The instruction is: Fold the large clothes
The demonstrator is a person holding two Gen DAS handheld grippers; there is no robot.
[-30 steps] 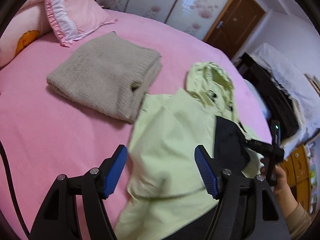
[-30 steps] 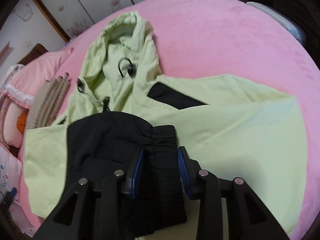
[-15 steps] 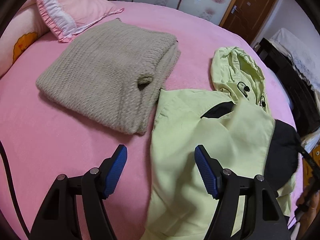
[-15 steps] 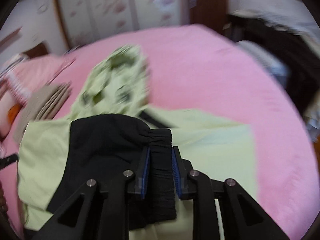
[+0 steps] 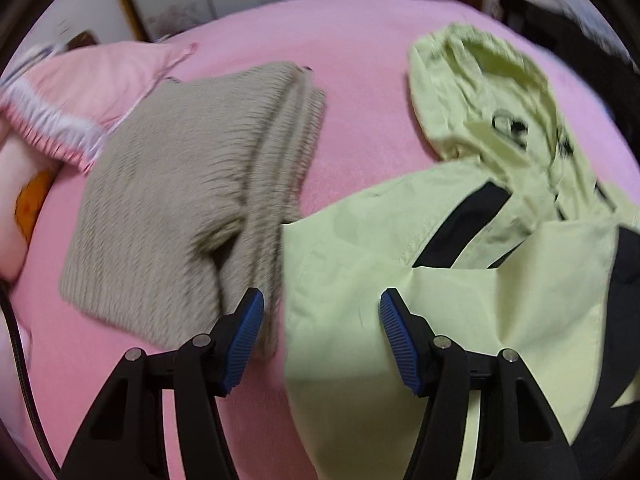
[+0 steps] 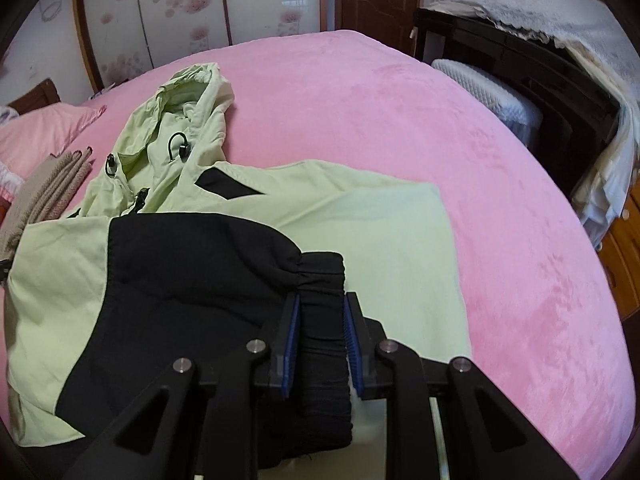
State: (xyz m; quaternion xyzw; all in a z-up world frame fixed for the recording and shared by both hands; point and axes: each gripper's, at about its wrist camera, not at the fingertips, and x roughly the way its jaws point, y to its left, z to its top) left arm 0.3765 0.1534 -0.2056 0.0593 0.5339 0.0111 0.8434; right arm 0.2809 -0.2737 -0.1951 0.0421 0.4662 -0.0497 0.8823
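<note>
The pale green hooded jacket with black panels [image 6: 372, 224] lies spread on the pink plush bed cover [image 6: 500, 184], and its long axis runs from the near edge of the bed away toward the sliding doors. The hood [image 6: 188, 120] marks the far end, crumpled and pointing at the flower-printed wardrobe doors [image 6: 180, 12]. In the right wrist view the right gripper [image 6: 320, 336] has its blue-padded fingers [image 6: 291, 340] clamped on the ribbed black cuff [image 6: 322, 312] of the sleeve, and that black sleeve [image 6: 188, 276] lies folded across the green body toward the left. The jaws have just been closing, and the cuff sits pinched between them.

Over in the left wrist view, the left gripper [image 5: 320, 336] hangs above the jacket's left edge with its fingers [image 5: 394, 336] spread apart. Those jaws have just been narrowing, yet nothing is pressed between them; the green fabric lies below, and whether a pad touches it cannot be told. The picture is smeared with motion blur.

Just beside the jacket, touching its edge, sits a folded beige ribbed knit sweater [image 5: 188, 200]. Beyond that lies a pink pillow with a white ruffled trim [image 5: 96, 84] near the head of the bed. At the right stands a dark wooden cabinet draped in white lace cloth [image 6: 560, 52].
</note>
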